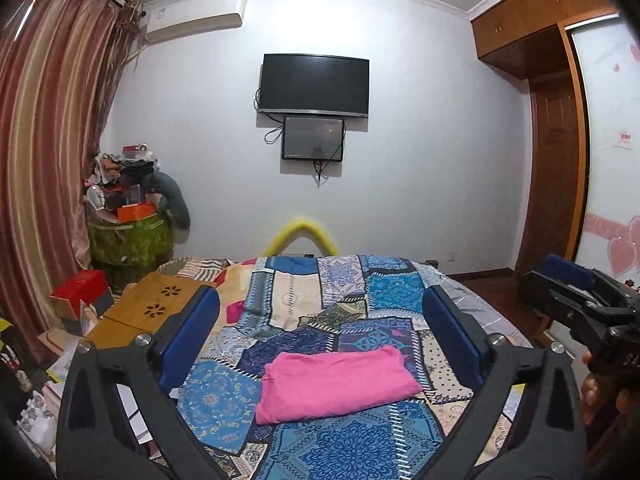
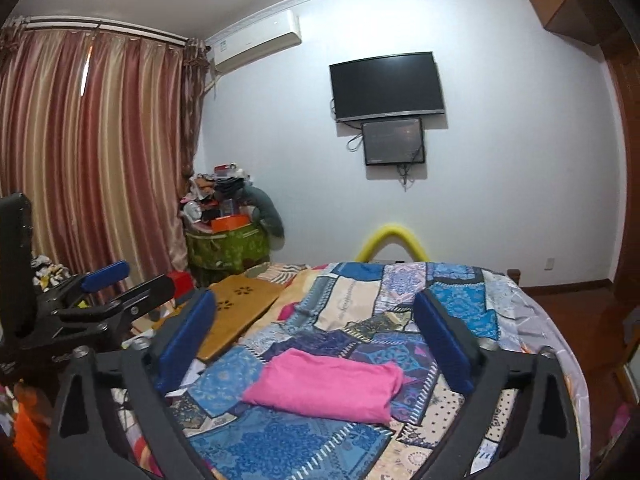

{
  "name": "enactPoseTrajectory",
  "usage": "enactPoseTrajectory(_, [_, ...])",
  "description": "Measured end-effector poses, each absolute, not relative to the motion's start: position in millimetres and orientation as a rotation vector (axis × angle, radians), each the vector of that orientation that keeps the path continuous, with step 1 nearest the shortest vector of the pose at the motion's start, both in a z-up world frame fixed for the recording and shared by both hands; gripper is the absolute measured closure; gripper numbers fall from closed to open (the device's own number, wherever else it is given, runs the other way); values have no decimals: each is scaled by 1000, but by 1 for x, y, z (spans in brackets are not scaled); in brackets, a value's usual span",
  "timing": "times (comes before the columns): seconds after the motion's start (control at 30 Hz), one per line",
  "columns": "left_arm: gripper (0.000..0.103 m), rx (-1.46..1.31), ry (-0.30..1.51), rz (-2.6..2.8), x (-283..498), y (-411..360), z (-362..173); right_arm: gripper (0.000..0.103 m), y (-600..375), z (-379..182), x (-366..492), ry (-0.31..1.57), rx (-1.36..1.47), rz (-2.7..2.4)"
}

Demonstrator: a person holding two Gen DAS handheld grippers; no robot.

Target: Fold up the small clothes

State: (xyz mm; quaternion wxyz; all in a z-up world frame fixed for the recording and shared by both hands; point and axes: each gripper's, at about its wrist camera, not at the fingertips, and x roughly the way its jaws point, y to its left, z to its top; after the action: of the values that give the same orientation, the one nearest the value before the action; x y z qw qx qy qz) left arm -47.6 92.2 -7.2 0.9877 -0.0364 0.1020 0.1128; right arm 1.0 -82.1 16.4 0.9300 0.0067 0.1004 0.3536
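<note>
A pink garment [image 1: 336, 384] lies folded into a flat rectangle on the patchwork bedspread [image 1: 340, 444]; it also shows in the right wrist view [image 2: 324, 386]. My left gripper [image 1: 320, 304] is open and empty, held above and in front of the garment, its blue pads [image 1: 192, 328] wide apart. My right gripper [image 2: 316, 308] is also open and empty, above the garment. The right gripper shows at the right edge of the left wrist view [image 1: 576, 284], and the left gripper at the left of the right wrist view [image 2: 116, 284].
A small wooden lap table [image 1: 156, 306] lies on the bed's left side. A second pink item [image 1: 235, 312] lies further up the bed. Boxes and clutter [image 1: 80, 292] sit left of the bed. A TV [image 1: 314, 84] hangs on the far wall; a wardrobe [image 1: 556, 160] stands right.
</note>
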Motion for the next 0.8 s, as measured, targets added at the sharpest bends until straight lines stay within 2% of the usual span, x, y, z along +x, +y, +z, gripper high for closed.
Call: enactPoseTrajectory(0.8, [0, -110, 230, 214, -46, 94, -14, 1, -89, 6, 1, 259, -8, 690])
